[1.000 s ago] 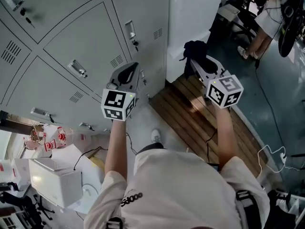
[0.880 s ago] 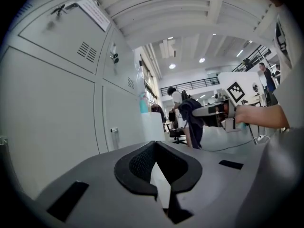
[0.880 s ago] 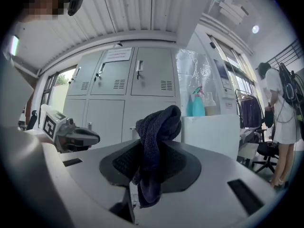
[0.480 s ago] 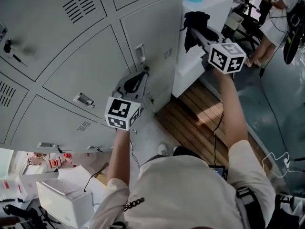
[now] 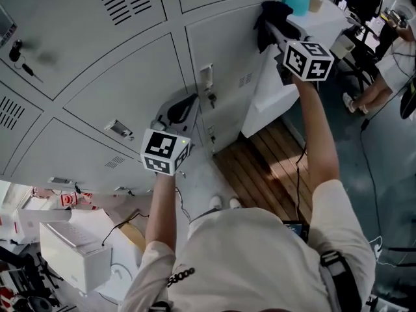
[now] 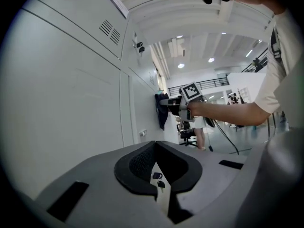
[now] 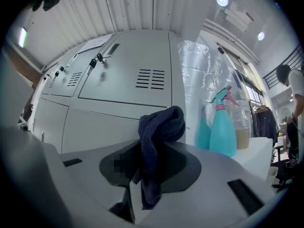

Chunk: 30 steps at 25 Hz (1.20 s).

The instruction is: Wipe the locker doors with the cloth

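The grey locker doors (image 5: 117, 77) fill the left of the head view. A dark blue cloth (image 5: 270, 18) is bunched in my right gripper (image 5: 276, 28), which is shut on it and held high beside the right-hand locker door (image 7: 123, 84). In the right gripper view the cloth (image 7: 159, 137) hangs over the jaws. My left gripper (image 5: 179, 109) is lower, close to a door latch (image 5: 207, 80), shut with nothing in it; its jaws (image 6: 155, 147) meet at the tips. The left gripper view also shows the cloth (image 6: 161, 109) against the lockers.
A teal spray bottle (image 7: 223, 127) and a second bottle stand on a white cabinet (image 5: 273, 90) right of the lockers. Keys hang from a lock (image 5: 16, 51). Wooden floor slats (image 5: 266, 168) lie below. A person (image 5: 390, 57) stands at the far right. White boxes (image 5: 71, 252) sit at lower left.
My right gripper has lifted the cloth from low beside the cabinet to the upper right locker door. The left gripper has stayed near the latch.
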### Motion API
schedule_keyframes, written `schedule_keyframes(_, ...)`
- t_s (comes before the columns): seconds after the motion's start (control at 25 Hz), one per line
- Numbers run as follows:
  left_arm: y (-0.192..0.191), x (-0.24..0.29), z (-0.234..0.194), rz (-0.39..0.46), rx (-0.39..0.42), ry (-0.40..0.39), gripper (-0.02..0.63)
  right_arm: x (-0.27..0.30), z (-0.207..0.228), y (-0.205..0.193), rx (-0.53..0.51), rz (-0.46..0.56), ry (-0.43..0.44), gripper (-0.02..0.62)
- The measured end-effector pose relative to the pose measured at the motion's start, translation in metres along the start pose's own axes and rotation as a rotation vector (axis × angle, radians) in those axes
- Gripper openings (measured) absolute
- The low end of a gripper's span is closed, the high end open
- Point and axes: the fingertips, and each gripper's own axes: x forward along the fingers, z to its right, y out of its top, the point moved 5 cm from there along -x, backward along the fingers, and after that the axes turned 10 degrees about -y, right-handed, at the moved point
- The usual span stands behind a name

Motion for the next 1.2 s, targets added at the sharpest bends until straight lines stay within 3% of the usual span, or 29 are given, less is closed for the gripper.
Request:
schedule_keyframes(0.2, 0.001, -0.011, -0.005, -0.010, -0.023, 0.069, 0.018, 0.002, -0.035, 0.005, 0.009, 0.031, 0.164, 0.095)
schedule_keyframes(0.32, 0.002, -0.020, -0.005, -0.005, -0.039, 0.095, 0.018, -0.001, -0.051, 0.010, 0.030, 0.059, 0.208, 0.095)
schedule_keyframes(0.52, 0.006, -0.030, -0.004, 0.008, -0.051, 0.112, 0.018, -0.010, -0.097, 0.026, 0.037, 0.113, 0.367, 0.095)
schedule_keyframes(0.72, 0.015, -0.035, -0.005, 0.061, -0.086, 0.102, 0.018, -0.018, -0.146, 0.032, 0.037, 0.148, 0.472, 0.095)
schedule_keyframes(0.84, 0.016, -0.033, -0.002, 0.060, -0.084, 0.097, 0.018, -0.024, -0.172, 0.029, -0.010, 0.149, 0.546, 0.095)
schedule_keyframes(1.04, 0.015, -0.036, 0.001, 0.057, -0.089, 0.092, 0.018, -0.031, -0.198, 0.016, -0.083, 0.141, 0.617, 0.097)
schedule_keyframes(1.2, 0.011, -0.038, 0.002, 0.049, -0.100, 0.094, 0.018, -0.030, -0.197, 0.004, -0.050, 0.136, 0.600, 0.097)
